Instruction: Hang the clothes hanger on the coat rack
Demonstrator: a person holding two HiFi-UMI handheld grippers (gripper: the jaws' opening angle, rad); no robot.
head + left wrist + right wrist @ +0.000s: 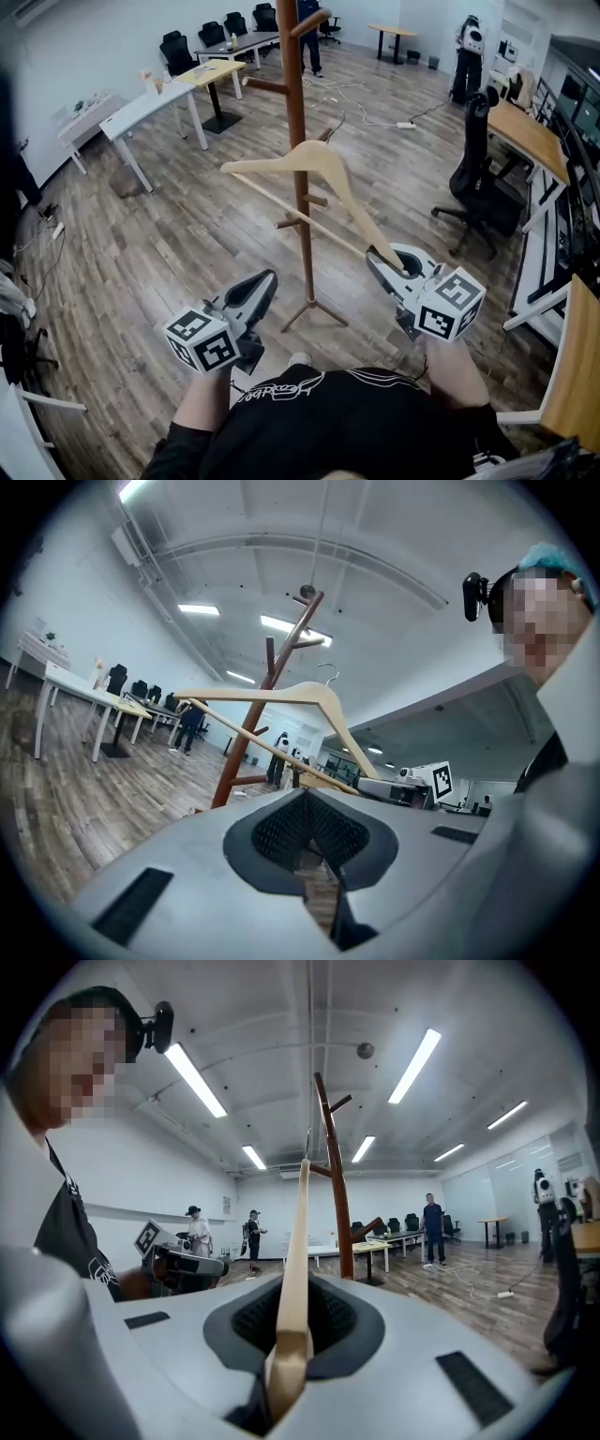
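Right gripper (386, 262) is clamped on one arm tip of the hanger (309, 161), which sits just in front of the rack (294, 94), hook not on a peg yet. Looks like light, stiff, smooth wood, so that end grip might let it swivel. Left gripper (259, 285) is closed on nothing.

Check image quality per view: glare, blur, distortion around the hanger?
Head view: hanger sharp, room edges bowed. Left gripper view: heavy fisheye, black corners, ceiling lights blown out, hanger clear. Right gripper view: same fisheye; hanger end in the right tongs looks soft.
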